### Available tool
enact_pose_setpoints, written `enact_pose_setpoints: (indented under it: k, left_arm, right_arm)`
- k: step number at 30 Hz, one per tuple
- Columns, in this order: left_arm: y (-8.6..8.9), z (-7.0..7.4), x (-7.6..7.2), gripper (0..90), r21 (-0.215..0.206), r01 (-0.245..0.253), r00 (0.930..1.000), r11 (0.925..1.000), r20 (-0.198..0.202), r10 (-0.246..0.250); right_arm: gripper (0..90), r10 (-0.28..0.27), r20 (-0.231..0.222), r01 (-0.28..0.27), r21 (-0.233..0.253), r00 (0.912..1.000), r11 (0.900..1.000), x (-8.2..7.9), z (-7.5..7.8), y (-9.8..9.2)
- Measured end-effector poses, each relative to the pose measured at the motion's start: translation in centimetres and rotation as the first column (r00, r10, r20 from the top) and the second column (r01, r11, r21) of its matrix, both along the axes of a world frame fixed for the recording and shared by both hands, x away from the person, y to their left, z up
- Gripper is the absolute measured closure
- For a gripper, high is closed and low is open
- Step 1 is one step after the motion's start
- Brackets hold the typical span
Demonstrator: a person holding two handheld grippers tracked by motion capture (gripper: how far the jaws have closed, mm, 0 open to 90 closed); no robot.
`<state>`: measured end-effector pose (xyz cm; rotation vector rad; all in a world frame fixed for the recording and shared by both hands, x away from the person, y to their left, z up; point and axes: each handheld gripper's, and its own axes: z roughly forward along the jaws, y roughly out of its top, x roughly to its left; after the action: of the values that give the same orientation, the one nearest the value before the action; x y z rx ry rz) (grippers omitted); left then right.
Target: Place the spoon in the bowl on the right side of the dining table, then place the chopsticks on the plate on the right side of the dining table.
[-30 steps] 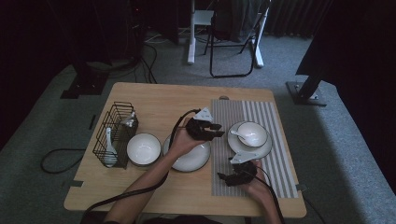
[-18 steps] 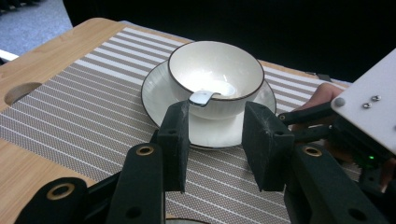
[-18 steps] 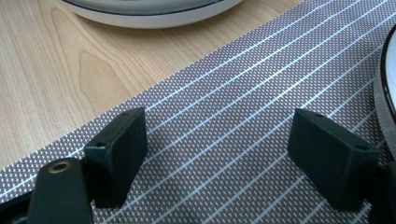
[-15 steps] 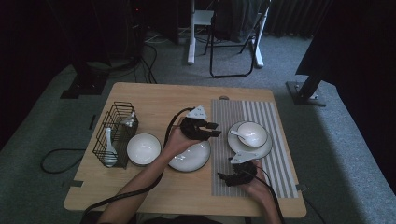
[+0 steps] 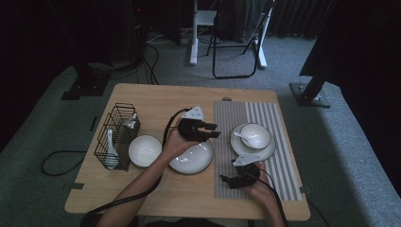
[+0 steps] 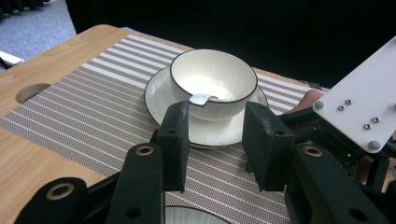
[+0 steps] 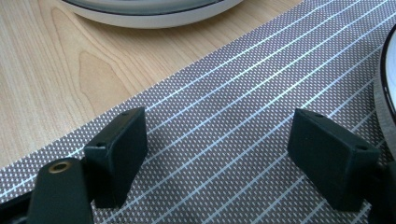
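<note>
Landmark: striped placemat [image 5: 265,142]. Left of it, a wire rack [image 5: 116,135], a small bowl [image 5: 145,150], then a plate [image 5: 191,158] just off its left edge. Left gripper [image 5: 210,131] hovers above that plate, jaws partly open, empty, aimed at the bowl with spoon [image 6: 212,81] on the mat. Right gripper [image 5: 227,181] rests at the mat's near-left corner, jaws wide, empty.
</note>
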<state>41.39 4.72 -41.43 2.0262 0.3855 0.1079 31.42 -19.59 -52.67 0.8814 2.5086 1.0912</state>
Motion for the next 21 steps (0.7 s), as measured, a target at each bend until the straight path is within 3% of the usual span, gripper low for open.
enact_pose_setpoints:
  k: [10,21]
  left_arm:
    - [1.3,0.6,-0.4,60.9,-0.017,-0.001,1.0,0.9999,-0.01,0.001]
    - [2.9,1.9,-1.6,60.0,-0.017,0.023,0.9997,0.9996,0.005,-0.023]
  right_arm:
    - [19.4,0.0,0.0,0.0,0.0,1.0,1.0,0.0,0.0,0.0]
    - [19.5,0.0,0.0,0.0,0.0,1.0,1.0,0.0,0.0,0.0]
